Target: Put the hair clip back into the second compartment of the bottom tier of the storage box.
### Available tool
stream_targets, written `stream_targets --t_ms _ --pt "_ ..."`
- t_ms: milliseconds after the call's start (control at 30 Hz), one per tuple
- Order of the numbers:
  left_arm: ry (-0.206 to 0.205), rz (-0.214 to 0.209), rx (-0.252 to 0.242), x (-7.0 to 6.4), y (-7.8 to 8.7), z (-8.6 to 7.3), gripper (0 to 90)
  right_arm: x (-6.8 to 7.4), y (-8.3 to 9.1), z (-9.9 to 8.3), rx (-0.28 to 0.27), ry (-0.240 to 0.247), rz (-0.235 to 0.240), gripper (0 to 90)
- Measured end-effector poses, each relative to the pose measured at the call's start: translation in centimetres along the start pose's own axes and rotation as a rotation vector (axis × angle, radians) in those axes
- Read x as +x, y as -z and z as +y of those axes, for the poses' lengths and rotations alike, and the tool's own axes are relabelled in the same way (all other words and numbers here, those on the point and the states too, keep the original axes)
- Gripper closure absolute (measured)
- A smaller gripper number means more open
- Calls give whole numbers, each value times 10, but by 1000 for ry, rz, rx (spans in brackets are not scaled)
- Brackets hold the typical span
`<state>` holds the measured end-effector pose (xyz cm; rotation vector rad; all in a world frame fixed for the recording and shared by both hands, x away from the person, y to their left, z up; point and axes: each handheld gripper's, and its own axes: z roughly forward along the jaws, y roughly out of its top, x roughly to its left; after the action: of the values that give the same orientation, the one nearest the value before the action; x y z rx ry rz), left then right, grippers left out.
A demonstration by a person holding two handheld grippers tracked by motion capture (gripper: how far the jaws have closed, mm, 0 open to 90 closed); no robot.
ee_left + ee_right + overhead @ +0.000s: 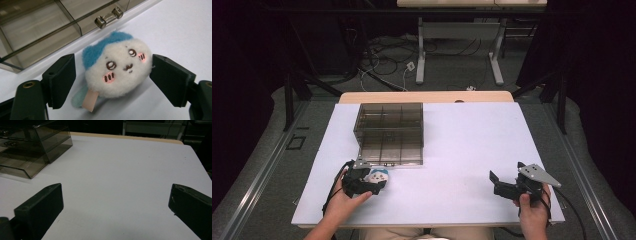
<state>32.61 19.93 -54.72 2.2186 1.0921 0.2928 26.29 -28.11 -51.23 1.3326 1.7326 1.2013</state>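
The plush [117, 67] lies on the white table [462, 150], just in front of the smoky box [389, 132]. The left gripper view shows its face, pink cheeks, blue tuft and a tag beneath; from the high view it is a small white-and-blue lump. The left gripper [112, 77] brackets it, jaws apart, the right-hand one touching the fur. The right gripper [497, 181] rests well apart, jaws wide over bare tabletop.
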Motion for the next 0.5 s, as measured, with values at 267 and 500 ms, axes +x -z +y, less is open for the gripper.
stream_targets --t_ms 267,500 --pt "12 -33 25 1 -2 0 299 1 -1 -1 31 -1 4 0" --pt "26 -54 44 2 0 0 340 0 -2 -2 24 2 3 0"
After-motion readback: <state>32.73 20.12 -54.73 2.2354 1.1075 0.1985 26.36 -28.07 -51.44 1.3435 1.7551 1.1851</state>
